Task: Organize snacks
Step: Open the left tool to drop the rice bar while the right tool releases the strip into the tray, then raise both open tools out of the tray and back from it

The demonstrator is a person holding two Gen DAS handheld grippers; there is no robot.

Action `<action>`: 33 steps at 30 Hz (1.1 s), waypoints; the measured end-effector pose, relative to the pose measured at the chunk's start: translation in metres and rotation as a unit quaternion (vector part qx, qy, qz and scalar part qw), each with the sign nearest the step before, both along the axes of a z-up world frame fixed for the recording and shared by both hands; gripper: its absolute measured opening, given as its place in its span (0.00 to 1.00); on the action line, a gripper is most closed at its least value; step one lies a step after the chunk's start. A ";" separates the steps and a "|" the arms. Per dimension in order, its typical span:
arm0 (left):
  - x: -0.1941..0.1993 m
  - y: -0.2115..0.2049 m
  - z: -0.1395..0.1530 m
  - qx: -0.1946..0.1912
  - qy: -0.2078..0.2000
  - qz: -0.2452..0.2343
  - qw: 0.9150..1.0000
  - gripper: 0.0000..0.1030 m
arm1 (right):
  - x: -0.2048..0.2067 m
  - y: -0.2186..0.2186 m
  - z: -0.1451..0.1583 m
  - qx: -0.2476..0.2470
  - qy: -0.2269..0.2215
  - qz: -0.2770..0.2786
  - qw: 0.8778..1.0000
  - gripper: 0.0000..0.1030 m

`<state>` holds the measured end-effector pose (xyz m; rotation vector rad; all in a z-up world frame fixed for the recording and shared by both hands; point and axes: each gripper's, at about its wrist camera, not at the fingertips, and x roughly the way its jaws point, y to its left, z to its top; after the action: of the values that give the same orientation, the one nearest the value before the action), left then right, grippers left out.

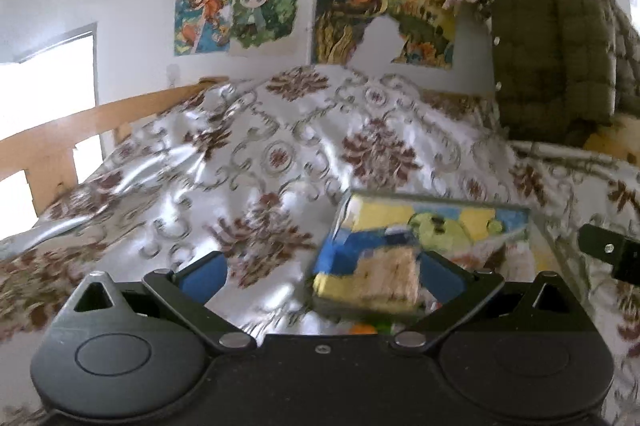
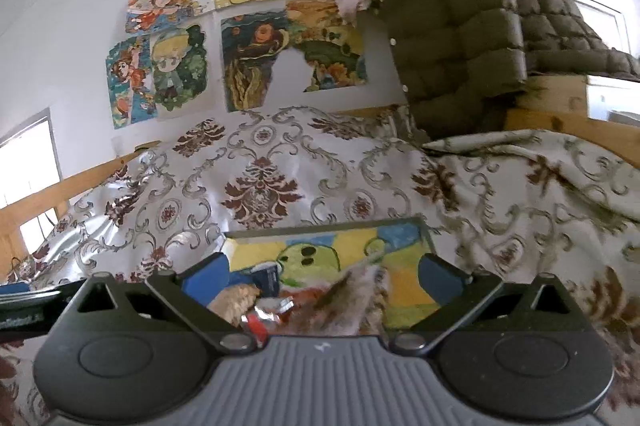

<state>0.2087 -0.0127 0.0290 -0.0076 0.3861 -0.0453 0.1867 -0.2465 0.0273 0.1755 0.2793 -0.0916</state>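
From the left wrist, our left hand-held gripper (image 1: 322,276) stands wide open with nothing pressed between its blue pads (image 1: 206,276). A blue-and-yellow snack packet (image 1: 368,274) showing a cracker picture sits just ahead, leaning at the near edge of a painted tray (image 1: 508,222) on the bed (image 1: 224,153). We judge that the packets are now in the tray, so the careful move is to back away straight and keep the jaws clear of the rim. The packet is blurred, and its base is cut off behind the gripper body.

From the right wrist, our right hand-held gripper (image 2: 322,276) is also spread wide and empty. Below it lie a biscuit (image 2: 236,300), a silver-red wrapper (image 2: 266,314) and a brownish packet (image 2: 352,302) in the same tray (image 2: 412,226). The brownish packet is smeared, so we cannot name it.
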 end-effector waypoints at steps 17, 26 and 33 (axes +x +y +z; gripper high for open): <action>-0.108 0.018 -0.015 -0.002 0.033 -0.003 0.999 0.99 | -0.118 0.015 -0.016 -0.041 0.050 -0.033 0.997 1.00; -0.146 0.023 -0.017 -0.047 0.041 -0.009 0.998 0.99 | -0.163 0.014 -0.013 -0.048 0.056 -0.026 0.997 1.00; -0.171 0.025 -0.014 -0.051 0.025 0.008 0.998 0.99 | -0.186 0.019 -0.011 -0.053 0.063 -0.015 0.996 1.00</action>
<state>0.0382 0.0122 0.0146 -0.1131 0.4338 -0.0499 0.0008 -0.2277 0.0159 0.0696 0.3976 -0.1480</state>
